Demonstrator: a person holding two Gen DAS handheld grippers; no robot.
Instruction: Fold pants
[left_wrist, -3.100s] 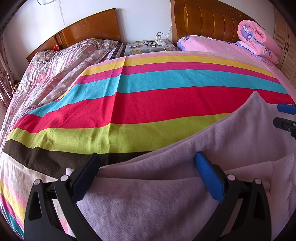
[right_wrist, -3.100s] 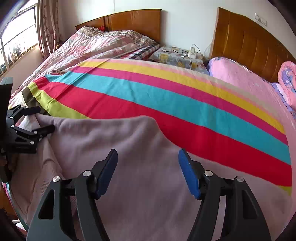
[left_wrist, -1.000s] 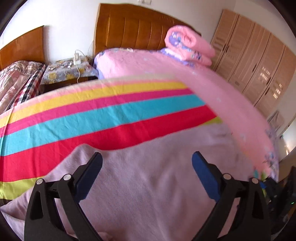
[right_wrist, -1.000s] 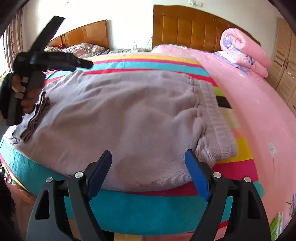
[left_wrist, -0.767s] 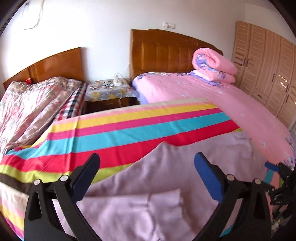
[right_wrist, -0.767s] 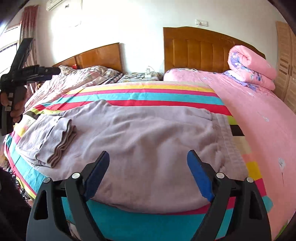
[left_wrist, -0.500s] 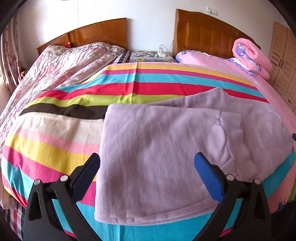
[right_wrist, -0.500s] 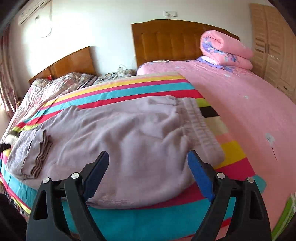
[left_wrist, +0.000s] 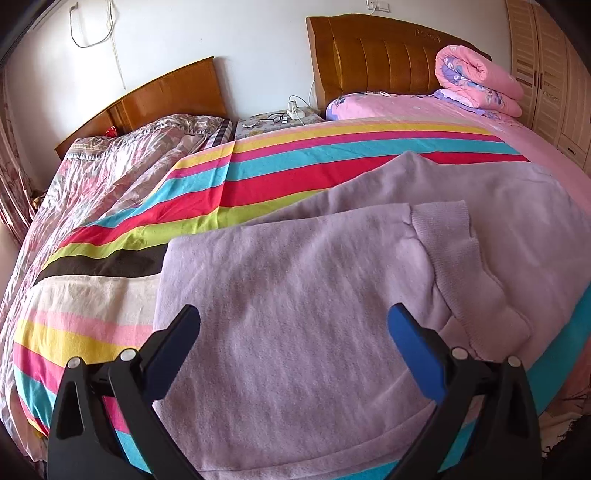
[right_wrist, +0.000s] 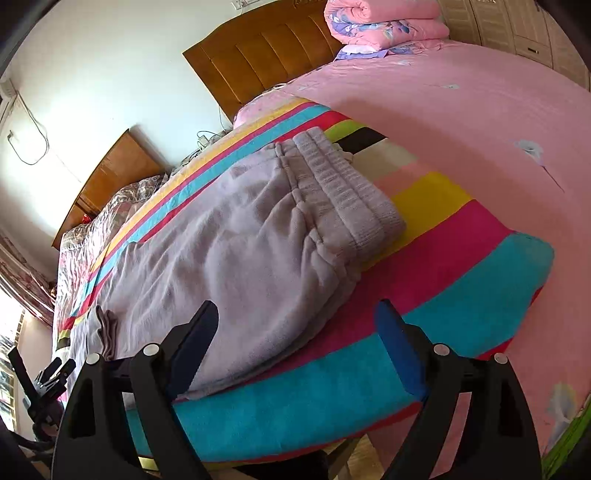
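Lilac pants (left_wrist: 314, 302) are lying folded near the striped blanket's (left_wrist: 229, 184) front edge; left gripper (left_wrist: 293, 328) and right gripper (right_wrist: 295, 321) are hovering wide apart, holding nothing.

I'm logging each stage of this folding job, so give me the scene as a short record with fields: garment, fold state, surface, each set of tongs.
garment: lilac sweatpants
fold state: leg end with ribbed cuffs laid back over the body; elastic waistband lies flat at the other end
surface: striped blanket on a bed
left tongs: open, over the folded legs, gripping nothing
right tongs: open, at the near edge below the waistband, gripping nothing
background: rolled pink quilt by the wooden headboard
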